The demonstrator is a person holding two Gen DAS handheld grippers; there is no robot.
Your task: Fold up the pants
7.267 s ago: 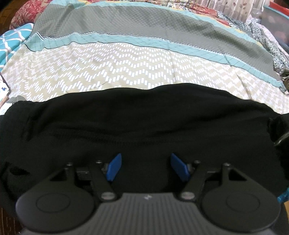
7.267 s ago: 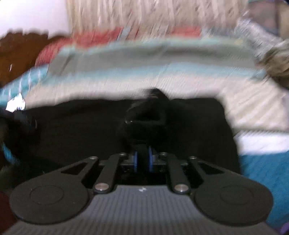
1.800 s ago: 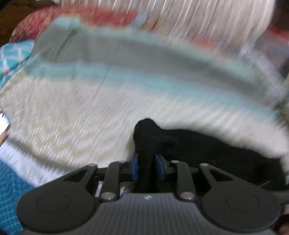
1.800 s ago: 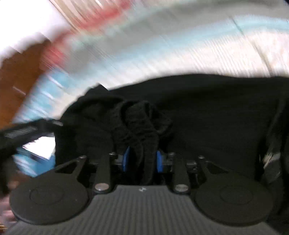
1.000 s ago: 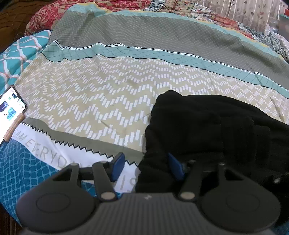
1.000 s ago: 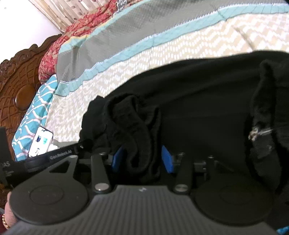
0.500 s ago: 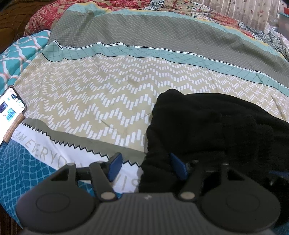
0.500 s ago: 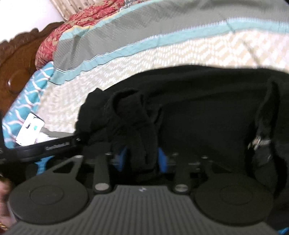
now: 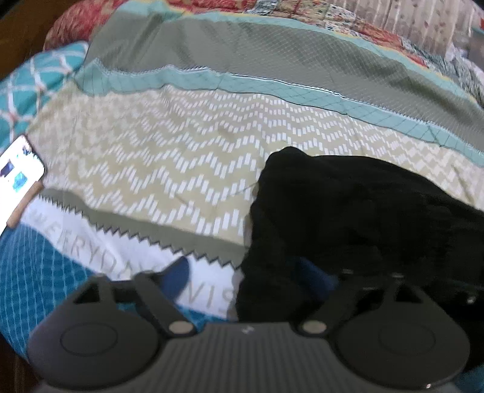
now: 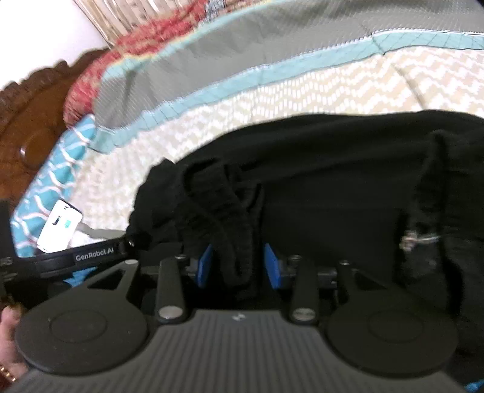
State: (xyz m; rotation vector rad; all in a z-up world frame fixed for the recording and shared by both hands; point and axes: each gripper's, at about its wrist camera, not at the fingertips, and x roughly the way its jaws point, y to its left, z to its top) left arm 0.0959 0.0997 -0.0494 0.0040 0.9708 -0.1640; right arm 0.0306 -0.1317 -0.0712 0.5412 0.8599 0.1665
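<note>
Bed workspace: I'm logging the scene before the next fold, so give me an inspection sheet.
Surface: bedspread, striped and zigzag patterned.
Job's things: black pants bunched on the spread; a gathered band of them runs between the right gripper's pads.
Clutter: lit phone at the spread's left edge.
Grippers: left gripper jaws wide, just been opening, pants edge between them but not clamped; right gripper jaws just eased apart, with gaps beside the fabric.
Cables: nothing seen.
Surroundings: carved wooden headboard, red patterned bedding, curtain.
</note>
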